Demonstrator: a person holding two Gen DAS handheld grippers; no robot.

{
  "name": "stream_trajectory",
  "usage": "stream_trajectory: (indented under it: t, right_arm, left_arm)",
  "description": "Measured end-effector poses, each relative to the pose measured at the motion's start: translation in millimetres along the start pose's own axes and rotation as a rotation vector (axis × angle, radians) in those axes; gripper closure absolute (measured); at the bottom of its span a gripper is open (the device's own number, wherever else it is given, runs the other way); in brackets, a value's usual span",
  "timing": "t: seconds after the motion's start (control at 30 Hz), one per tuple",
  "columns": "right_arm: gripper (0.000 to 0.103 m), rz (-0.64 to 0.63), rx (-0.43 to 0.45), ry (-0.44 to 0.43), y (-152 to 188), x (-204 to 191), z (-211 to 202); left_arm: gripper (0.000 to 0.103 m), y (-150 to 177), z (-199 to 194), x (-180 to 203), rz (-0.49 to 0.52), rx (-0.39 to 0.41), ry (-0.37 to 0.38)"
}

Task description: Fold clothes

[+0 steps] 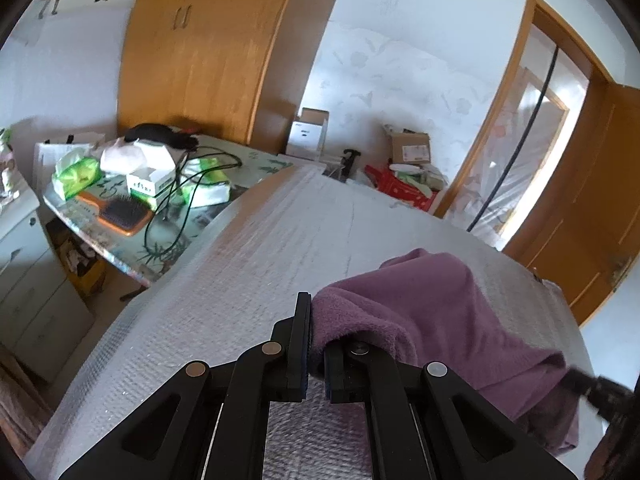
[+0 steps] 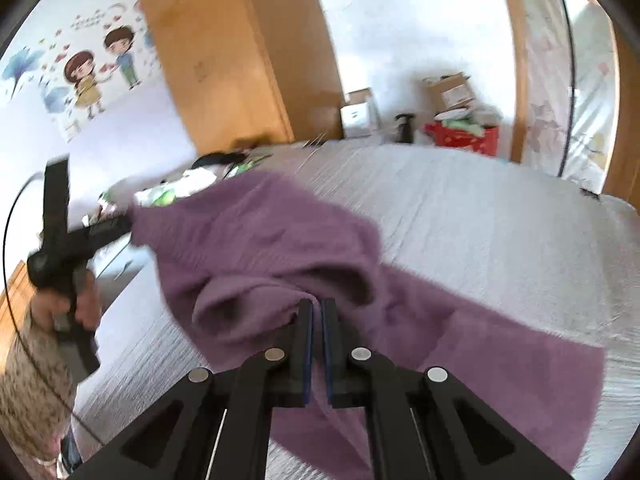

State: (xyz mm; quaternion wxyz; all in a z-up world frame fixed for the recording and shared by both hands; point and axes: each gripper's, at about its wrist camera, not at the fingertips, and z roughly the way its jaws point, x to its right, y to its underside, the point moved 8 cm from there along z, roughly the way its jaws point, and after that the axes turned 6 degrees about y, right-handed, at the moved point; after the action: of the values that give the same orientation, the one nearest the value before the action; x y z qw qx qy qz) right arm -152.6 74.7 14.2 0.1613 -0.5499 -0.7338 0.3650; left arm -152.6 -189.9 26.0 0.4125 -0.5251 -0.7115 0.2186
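A fuzzy purple garment (image 1: 440, 312) hangs lifted over the white bed (image 1: 248, 280), stretched between both grippers. My left gripper (image 1: 318, 320) is shut on one edge of it; the cloth drapes over the right finger. In the right wrist view the purple garment (image 2: 280, 240) sags in folds, and my right gripper (image 2: 318, 308) is shut on a bunched fold of it. The left gripper (image 2: 120, 224) shows there at the left, held by a hand (image 2: 64, 304), pinching the garment's far corner. The right gripper's tip (image 1: 600, 388) appears at the lower right of the left wrist view.
A side table (image 1: 120, 248) left of the bed carries tissue packs, boxes, a hairbrush (image 1: 120, 212) and cables. A wooden wardrobe (image 1: 208, 48) stands behind it. Boxes and a red bag (image 1: 404, 188) lie past the bed's far end. A wooden door (image 1: 592, 200) is at the right.
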Motion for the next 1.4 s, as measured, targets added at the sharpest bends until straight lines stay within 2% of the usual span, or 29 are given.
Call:
stream_trajectory:
  t: [0.33,0.73,0.87,0.93,1.1,1.33,1.37,1.4]
  right_arm:
    - [0.099,0.082,0.075,0.084,-43,36,6]
    - [0.101,0.158,0.076,0.201,-79,79,34]
    - [0.103,0.215,0.1,0.312,-87,112,36]
    - [0.103,0.267,0.063,0.238,-84,118,42]
    - [0.102,0.203,0.047,0.205,-68,107,43]
    - [0.101,0.164,0.014,0.065,-32,80,23]
    - [0.099,0.148,0.015,0.031,-27,72,17]
    - [0.092,0.126,0.019,0.001,-22,63,11]
  left_arm:
    - [0.098,11,-3,-20,-0.042,-0.014,-0.019]
    - [0.098,21,-12,-47,-0.113,-0.029,-0.063]
    - [0.098,26,-13,-62,-0.13,-0.041,-0.105]
    - [0.098,30,-12,-65,-0.141,-0.056,-0.099]
    - [0.098,35,-10,-63,-0.133,-0.063,-0.106]
    - [0.098,36,-12,-63,-0.128,-0.069,-0.105]
    - [0.098,37,-12,-63,-0.127,-0.069,-0.102]
    - [0.098,37,-12,-62,-0.126,-0.071,-0.101]
